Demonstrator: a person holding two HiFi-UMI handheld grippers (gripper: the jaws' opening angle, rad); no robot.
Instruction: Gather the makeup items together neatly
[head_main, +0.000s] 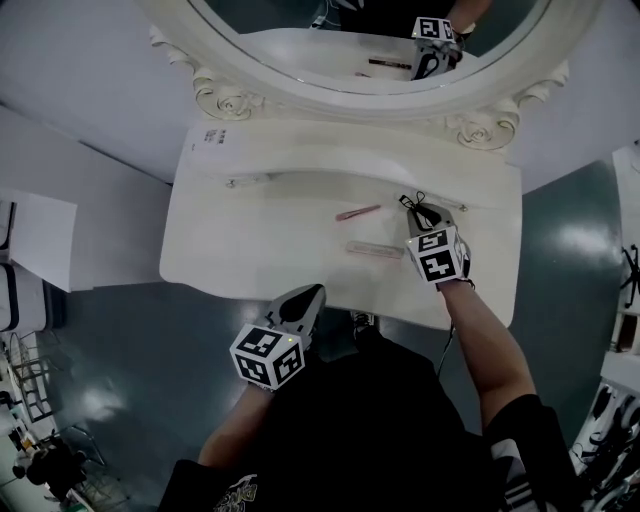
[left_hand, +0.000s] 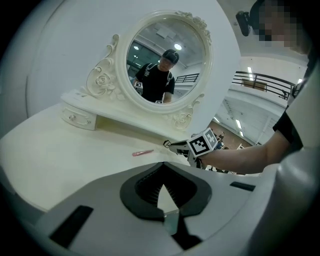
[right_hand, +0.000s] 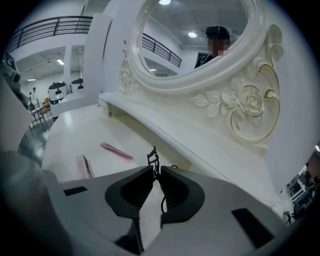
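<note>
Makeup items: slim pink pencil (head_main: 358, 212) and pale pink oblong box (head_main: 375, 250) lie apart, not yet gathered.
Right gripper (right_hand: 154, 171): pinching black wire eyelash curler (right_hand: 151, 156).
Left gripper (left_hand: 162, 169): pressed together, empty.
Remaining: group all three.

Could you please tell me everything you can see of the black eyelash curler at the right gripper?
The eyelash curler is thin, black and metal-looking. Its clamp head sticks out past the right gripper, whose jaw tips pinch it; a wire loop shows between the jaws behind. It stands roughly upright above the dressing table, near its raised back shelf. Whether it touches the tabletop cannot be told.
</note>
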